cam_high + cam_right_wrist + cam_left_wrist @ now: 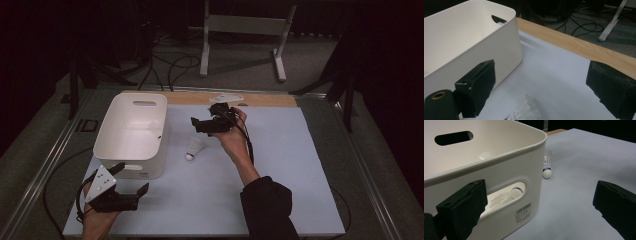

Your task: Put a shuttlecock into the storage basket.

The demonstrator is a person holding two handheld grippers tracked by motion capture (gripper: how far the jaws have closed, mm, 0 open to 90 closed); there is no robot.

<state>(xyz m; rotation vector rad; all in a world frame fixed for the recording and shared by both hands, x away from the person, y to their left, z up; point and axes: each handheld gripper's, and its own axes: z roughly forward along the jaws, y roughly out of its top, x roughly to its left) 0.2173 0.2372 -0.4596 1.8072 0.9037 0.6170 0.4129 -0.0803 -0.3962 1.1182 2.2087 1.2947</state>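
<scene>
A white shuttlecock (193,148) lies on the pale table sheet just right of the white bin (131,134); it lies past the bin's corner in the left gripper view (547,167) and at the bottom edge of the right gripper view (525,111). Another shuttlecock (506,196) shows inside the bin through its handle slot. My right gripper (200,125) is open, held above and slightly behind the loose shuttlecock, pointing left toward the bin. My left gripper (133,179) is open near the bin's front wall, with nothing between its jaws.
The bin (471,47) stands at the table's left with handle slots in its walls. A wooden strip (260,99) runs along the far table edge. Beyond it are cables and a white stand (245,30) on the floor.
</scene>
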